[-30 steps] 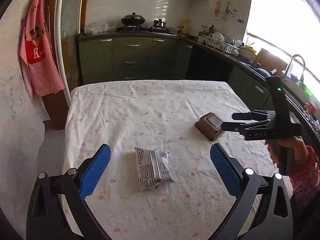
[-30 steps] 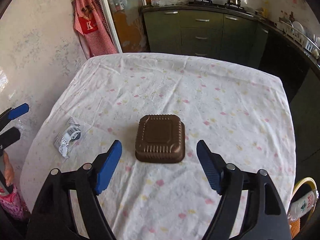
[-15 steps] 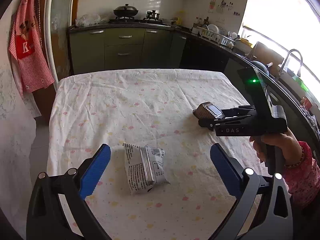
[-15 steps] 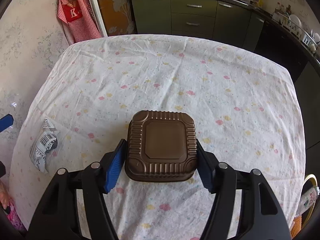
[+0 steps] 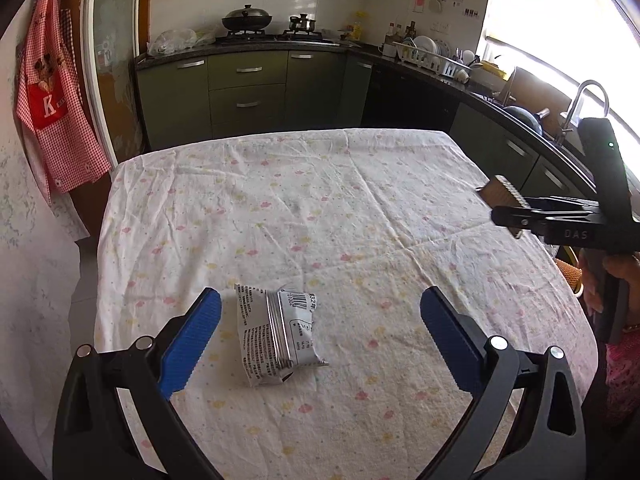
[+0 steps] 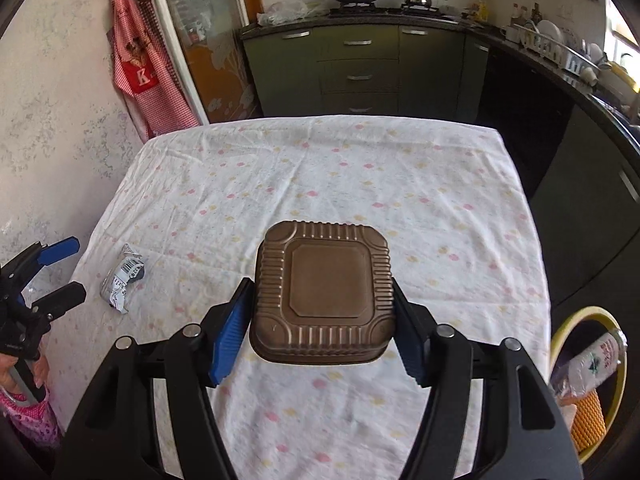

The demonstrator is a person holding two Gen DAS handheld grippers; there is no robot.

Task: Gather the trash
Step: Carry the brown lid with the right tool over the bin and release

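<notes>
A: What does the right hand-held gripper (image 6: 322, 336) have?

B: A brown ribbed tray (image 6: 323, 295), roughly square with rounded corners. Both blue pads press on its two side walls, so the jaws stand fairly wide but are clamped on it. The tray's flat ribbed face is turned up toward the camera, and it reaches forward past the fingertips. It has no clear long axis.

A: Is it resting on the surface (image 6: 400, 184)?

B: It looks lifted. From the left wrist view the tray (image 5: 502, 196) shows tilted in the black jaws over the right edge of the cloth-covered surface, clear of the cloth.

A: And the left hand-held gripper (image 5: 320, 340)?

B: Wide open, holding nothing. Its blue pads stand well apart, pointing down at the surface.

A: What lies between them?

B: A crumpled silver and white wrapper (image 5: 278, 338) with a barcode, flat on the cloth. It sits closer to the left pad than the right, and neither pad touches it. Its long axis runs away from the hand-held gripper, leaning a little to the left at the far end, with the seam running the same way.

A: Anything else near the right hand-held gripper?

B: Below and to its right, off the surface's edge, stands a yellow-rimmed bin (image 6: 588, 320) with a plastic bottle (image 6: 596, 364) lying in it.
</notes>
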